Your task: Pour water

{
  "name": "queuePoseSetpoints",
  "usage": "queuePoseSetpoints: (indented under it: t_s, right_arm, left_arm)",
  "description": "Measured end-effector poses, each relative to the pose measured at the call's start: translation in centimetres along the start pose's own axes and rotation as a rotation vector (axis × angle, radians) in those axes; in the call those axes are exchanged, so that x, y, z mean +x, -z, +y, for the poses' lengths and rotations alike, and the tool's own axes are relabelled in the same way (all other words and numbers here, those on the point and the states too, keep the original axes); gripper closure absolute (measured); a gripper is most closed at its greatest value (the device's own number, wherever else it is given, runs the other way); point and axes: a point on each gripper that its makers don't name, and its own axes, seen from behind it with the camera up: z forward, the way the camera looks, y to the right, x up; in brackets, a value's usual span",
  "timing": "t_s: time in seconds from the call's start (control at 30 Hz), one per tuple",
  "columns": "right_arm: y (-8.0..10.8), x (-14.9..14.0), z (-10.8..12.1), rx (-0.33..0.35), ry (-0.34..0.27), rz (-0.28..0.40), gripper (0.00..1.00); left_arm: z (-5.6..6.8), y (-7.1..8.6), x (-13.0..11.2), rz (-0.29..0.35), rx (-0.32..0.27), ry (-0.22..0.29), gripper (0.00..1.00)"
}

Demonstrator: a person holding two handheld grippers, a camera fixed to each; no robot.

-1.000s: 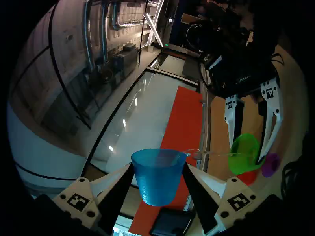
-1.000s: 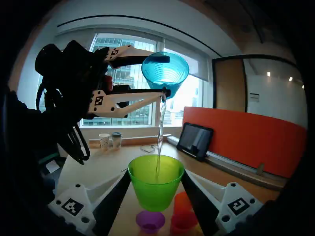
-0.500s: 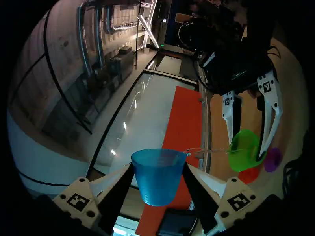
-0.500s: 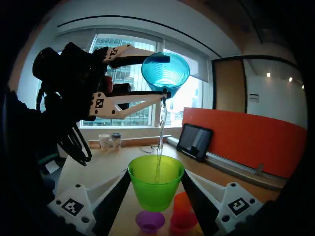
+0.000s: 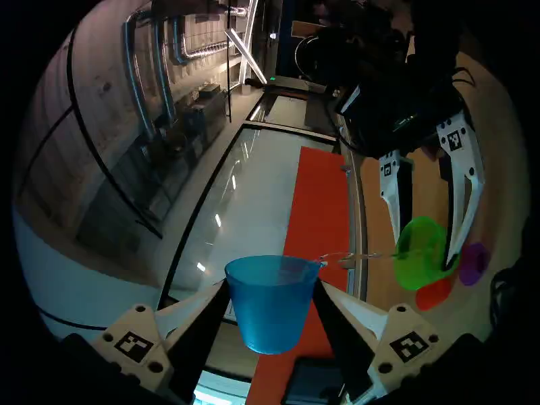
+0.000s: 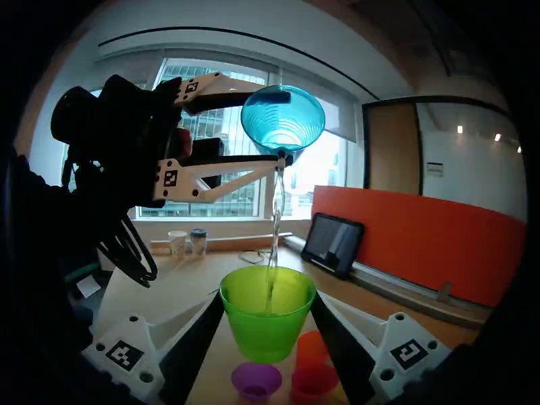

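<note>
the left gripper clenched a tilted blue cup up high. a thin stream of water fell from its rim into the green cup, grasped near and below by the right gripper, above a purple cup.

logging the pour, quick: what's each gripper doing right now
Left gripper: shut on the translucent blue plastic cup, tipped, water streaming out.
Right gripper: shut on the translucent green plastic cup, catching the stream.
</note>
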Motion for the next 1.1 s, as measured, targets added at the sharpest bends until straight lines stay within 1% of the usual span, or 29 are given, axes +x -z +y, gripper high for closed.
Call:
queuePoseSetpoints:
  t_s: [0.27,0.57,0.9,1.1]
  right_arm:
    - [0.0,0.1,0.1,-0.002,0.000,0.004,0.09]
    - [0.0,0.0,0.3,-0.005,-0.001,0.007,0.09]
    - [0.0,0.1,0.5,-0.008,-0.002,0.011,0.09]
    - [0.1,0.1,0.6,-0.010,-0.004,0.014,0.09]
  left_arm:
    - [0.1,0.0,0.2,0.006,0.004,-0.031,0.15]
    - [0.0,-0.1,0.6,0.014,0.011,-0.085,0.15]
    - [0.1,-0.3,1.3,0.023,0.018,-0.148,0.15]
    - [0.1,-0.4,1.5,0.028,0.025,-0.174,0.15]
